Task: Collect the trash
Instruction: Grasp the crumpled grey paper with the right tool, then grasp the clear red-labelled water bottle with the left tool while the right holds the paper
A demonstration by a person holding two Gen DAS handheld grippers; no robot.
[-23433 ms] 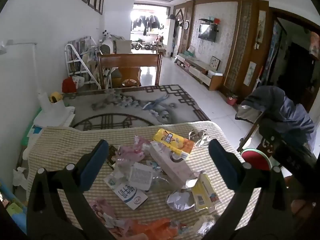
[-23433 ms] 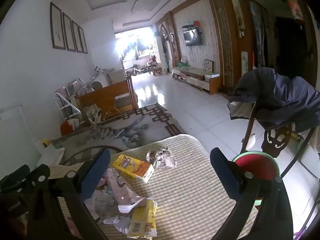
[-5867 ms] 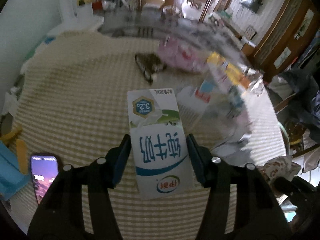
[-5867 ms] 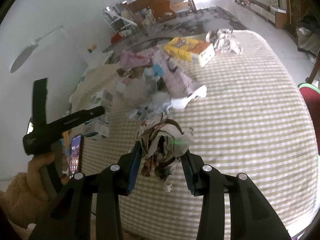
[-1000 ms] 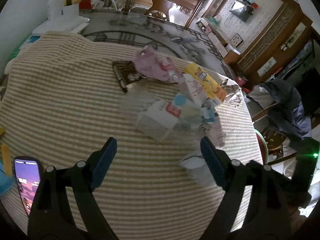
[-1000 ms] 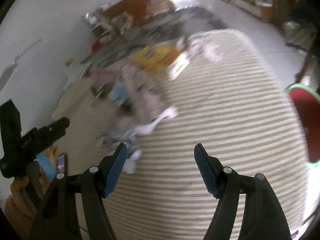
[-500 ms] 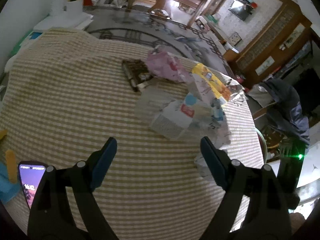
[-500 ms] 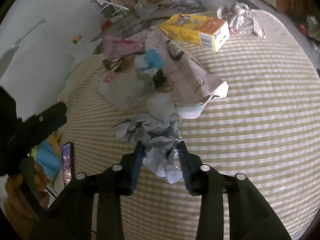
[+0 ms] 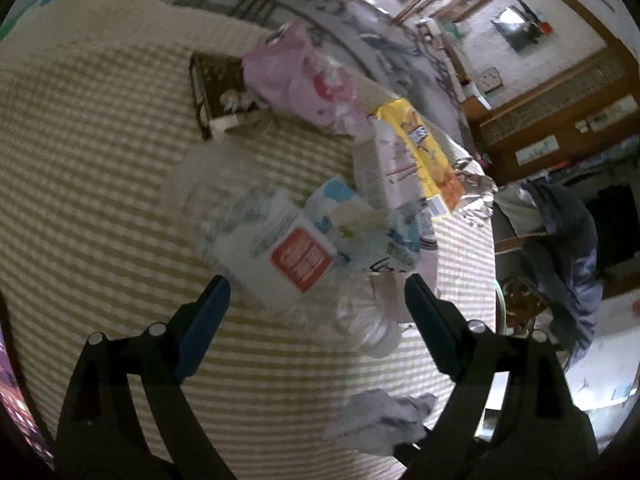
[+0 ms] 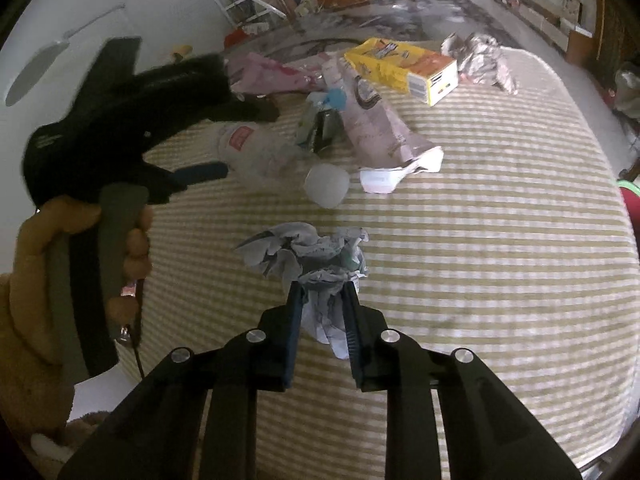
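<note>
The right gripper (image 10: 322, 294) has just been closing and now pinches a crumpled wad of grey-white paper (image 10: 316, 258) between its dark blue pads, the bulk of the wad bunched above and ahead of the fingertips and a tail of it hanging down between the jaws; the wad sits low over the beige-and-white striped cloth (image 10: 500, 240) near the front edge of the table. The left gripper (image 9: 316, 304) stands wide, nothing between its pads, and it points down at a crushed clear plastic bottle with a red square label (image 9: 280, 248), which lies just ahead of the fingertips with its long axis running slantwise from upper left to lower right in the left wrist view, the pale cap end nearest the right-hand pad. That bottle is plainly nearer the left hand (image 10: 80, 248) than the right, so the next grasp most likely falls to the left, and the jaws would probably need to straddle the bottle across its narrow width. Countable among the rest of the pile: one yellow-and-orange cardboard box (image 10: 404, 66), one pink plastic bag (image 9: 300, 76), one crumpled silver foil wrapper (image 10: 484, 60), one pale pink flattened paper carton (image 10: 376, 124) and one dark brown patterned packet (image 9: 214, 88). Blur makes the smaller scraps between them uncountable.
</note>
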